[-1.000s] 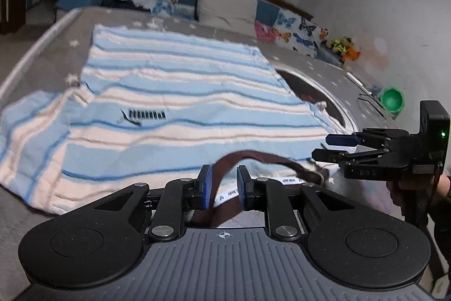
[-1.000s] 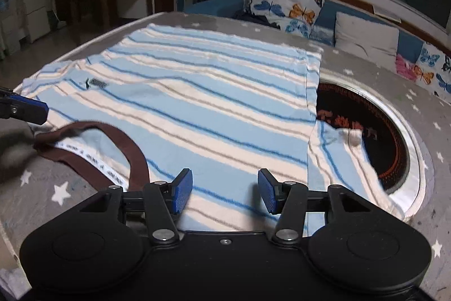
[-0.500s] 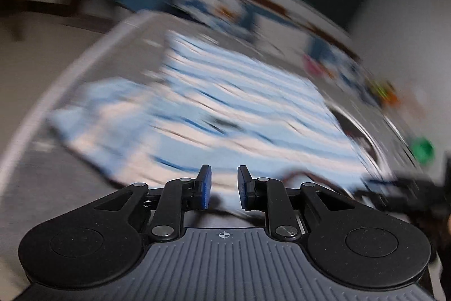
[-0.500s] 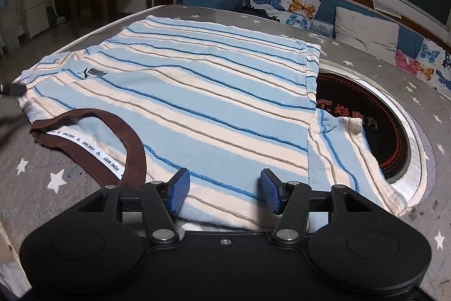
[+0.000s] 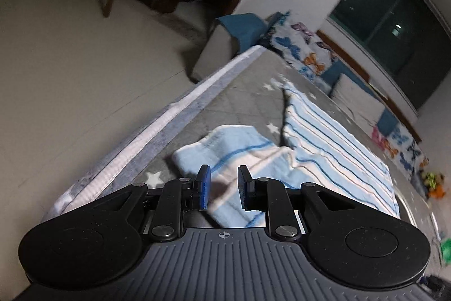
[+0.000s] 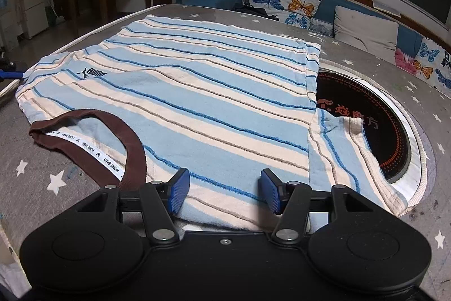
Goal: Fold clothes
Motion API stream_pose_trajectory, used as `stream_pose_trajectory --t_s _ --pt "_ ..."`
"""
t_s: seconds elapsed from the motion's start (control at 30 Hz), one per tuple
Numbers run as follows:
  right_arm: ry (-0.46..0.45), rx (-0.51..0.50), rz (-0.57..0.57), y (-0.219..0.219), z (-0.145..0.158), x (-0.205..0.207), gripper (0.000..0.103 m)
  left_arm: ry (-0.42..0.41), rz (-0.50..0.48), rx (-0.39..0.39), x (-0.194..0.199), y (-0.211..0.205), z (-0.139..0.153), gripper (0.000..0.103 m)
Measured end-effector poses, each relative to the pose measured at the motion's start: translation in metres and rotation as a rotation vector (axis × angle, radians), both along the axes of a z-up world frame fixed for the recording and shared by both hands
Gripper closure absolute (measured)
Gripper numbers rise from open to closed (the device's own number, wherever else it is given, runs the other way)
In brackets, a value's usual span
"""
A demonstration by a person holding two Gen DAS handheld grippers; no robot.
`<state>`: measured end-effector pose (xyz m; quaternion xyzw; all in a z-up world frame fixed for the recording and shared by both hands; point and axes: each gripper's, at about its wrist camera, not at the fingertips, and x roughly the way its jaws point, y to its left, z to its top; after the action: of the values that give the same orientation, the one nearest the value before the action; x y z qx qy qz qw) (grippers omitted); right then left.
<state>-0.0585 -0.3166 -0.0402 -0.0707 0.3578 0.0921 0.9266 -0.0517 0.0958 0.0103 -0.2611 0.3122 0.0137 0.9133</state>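
Swung the left gripper [image 5: 223,186] off the brown ribbed collar [image 6: 93,140] within the last second and out to the short left sleeve [image 5: 225,148]; pads narrowly parted, pinching nothing, sleeve just ahead and beneath. Probably meant a sleeve fold inward. Lay flat on the grey star-printed tabletop [image 6: 56,182], the pale-blue-and-cream striped cotton T-shirt [image 6: 197,92]. Edged the right gripper [image 6: 222,191] nearer the shoulder; spread wide, cloth beneath, empty.
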Motion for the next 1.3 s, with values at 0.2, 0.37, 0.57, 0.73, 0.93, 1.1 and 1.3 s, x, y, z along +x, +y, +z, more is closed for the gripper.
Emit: stream_pose_trajectory --t_s 0.2,0.37,0.57,0.73,0.93,1.1,1.3 --pt "0.000 -0.004 0.005 0.002 0.000 0.002 0.044 0.010 -0.004 -0.006 0.002 0.000 -0.008 0.079" --pt "0.000 -0.005 0.004 0.002 0.000 0.002 0.044 -0.003 0.024 -0.020 -0.005 0.006 -0.011 0.074" --pt "0.000 -0.016 0.006 0.006 -0.001 -0.002 0.044 -0.010 0.073 -0.008 -0.016 0.012 -0.011 0.066" --pt "0.000 -0.017 0.003 0.008 0.000 -0.005 0.044 -0.009 0.086 -0.030 -0.016 0.017 -0.013 0.065" --pt "0.000 -0.019 0.003 0.011 0.001 -0.009 0.044 -0.001 0.087 -0.047 -0.007 0.019 -0.016 0.095" --pt "0.001 -0.017 0.004 0.007 0.002 -0.003 0.044 -0.091 0.100 -0.114 -0.017 0.026 -0.006 0.099" --pt "-0.002 -0.016 0.003 0.009 0.003 -0.006 0.044 -0.208 0.033 -0.140 -0.023 0.016 0.023 0.099"
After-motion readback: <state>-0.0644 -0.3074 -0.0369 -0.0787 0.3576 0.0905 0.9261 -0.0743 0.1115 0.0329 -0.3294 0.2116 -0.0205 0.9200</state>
